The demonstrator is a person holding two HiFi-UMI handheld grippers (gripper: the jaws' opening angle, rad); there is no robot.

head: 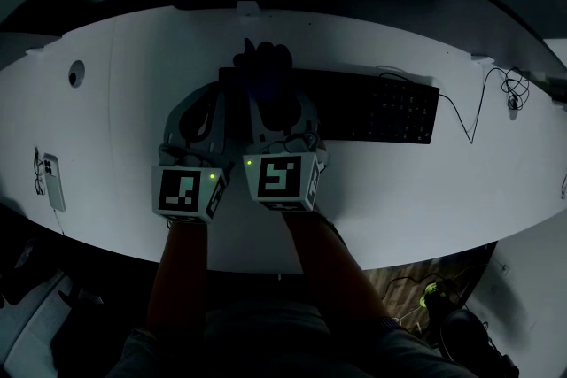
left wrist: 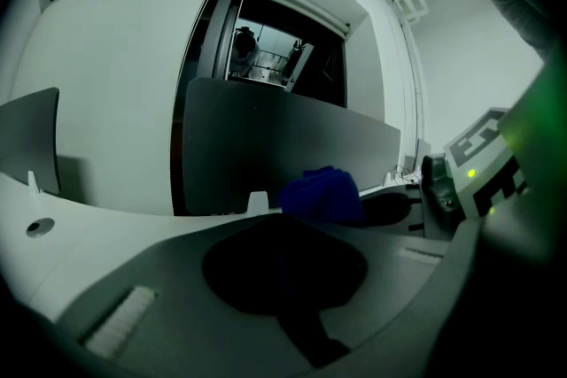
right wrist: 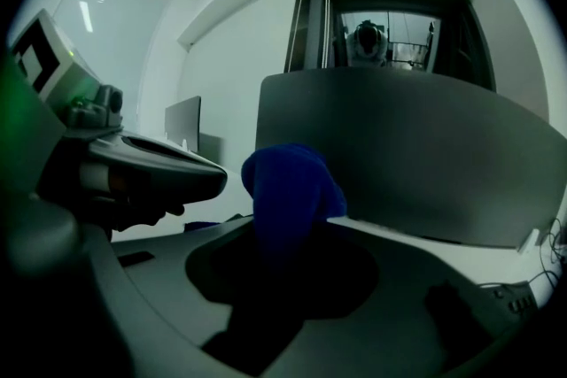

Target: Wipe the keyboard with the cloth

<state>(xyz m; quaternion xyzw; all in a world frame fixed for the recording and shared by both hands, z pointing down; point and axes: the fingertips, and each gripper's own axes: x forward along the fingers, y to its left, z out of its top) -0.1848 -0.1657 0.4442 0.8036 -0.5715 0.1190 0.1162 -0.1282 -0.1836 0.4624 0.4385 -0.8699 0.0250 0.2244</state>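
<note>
A black keyboard lies across the middle of the white desk. A dark blue cloth sits bunched over the keyboard's left end. My right gripper is shut on that cloth, which rises between its jaws in the right gripper view. My left gripper hangs close beside it, at the keyboard's left edge; how its jaws stand is too dark to make out. From the left gripper view, the cloth shows just to the right, with the right gripper's marker cube beyond it.
A grey divider panel runs along the desk's far edge. A white device with a cable lies at the left near edge, beside a round cable hole. Thin cables trail at the right end.
</note>
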